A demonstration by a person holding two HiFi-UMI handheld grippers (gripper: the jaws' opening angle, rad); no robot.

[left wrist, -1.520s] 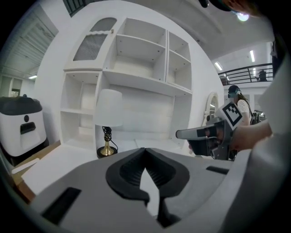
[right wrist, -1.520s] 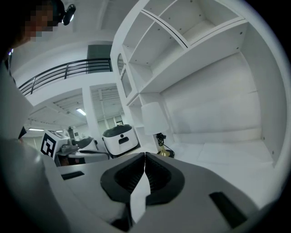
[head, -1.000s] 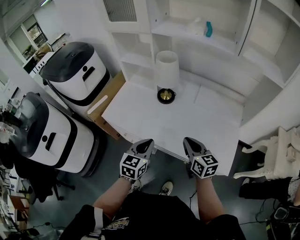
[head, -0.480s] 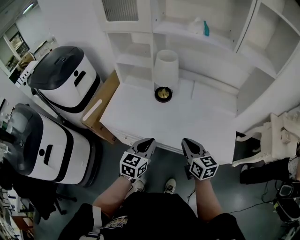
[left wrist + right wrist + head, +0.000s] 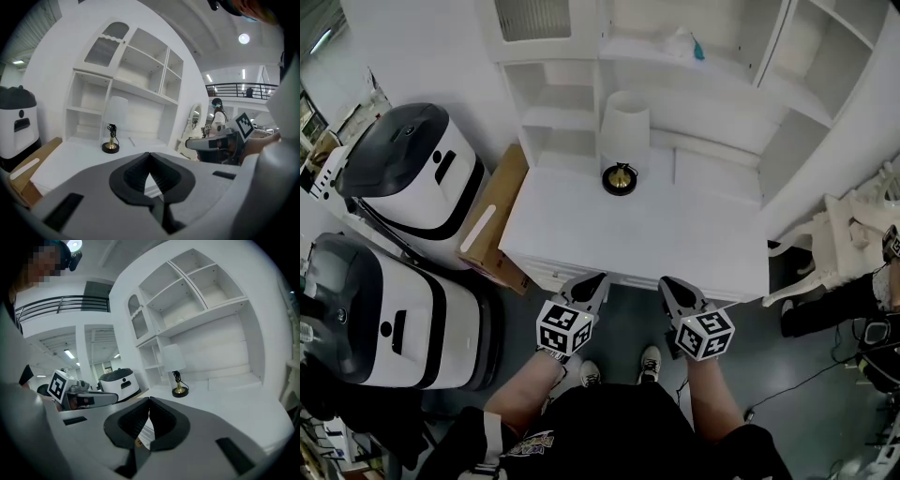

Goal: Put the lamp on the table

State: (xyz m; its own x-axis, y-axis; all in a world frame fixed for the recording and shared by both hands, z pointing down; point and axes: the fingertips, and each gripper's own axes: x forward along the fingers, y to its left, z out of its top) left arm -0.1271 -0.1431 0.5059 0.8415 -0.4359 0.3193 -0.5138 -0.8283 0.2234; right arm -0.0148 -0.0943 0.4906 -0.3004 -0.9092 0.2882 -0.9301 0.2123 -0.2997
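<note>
White, brass and grey

The lamp (image 5: pixel 623 141) was white above, brass and black below; the table (image 5: pixel 675 246) was white; my left gripper (image 5: pixel 593 281) and right gripper (image 5: pixel 668 283) were grey with black pads (image 5: pixel 133 174), their cubes (image 5: pixel 563 328) chequered black-and-white.

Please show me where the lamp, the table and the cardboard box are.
lamp (image 5: pixel 624 127): head view, on its white shade.
table (image 5: pixel 675 234): head view, on its bare top.
cardboard box (image 5: pixel 502 192): head view, on its brown top face.

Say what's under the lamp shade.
A thin stem with black cord, on a gold base standing on the white table. Any bulb is hidden inside the shade.
</note>
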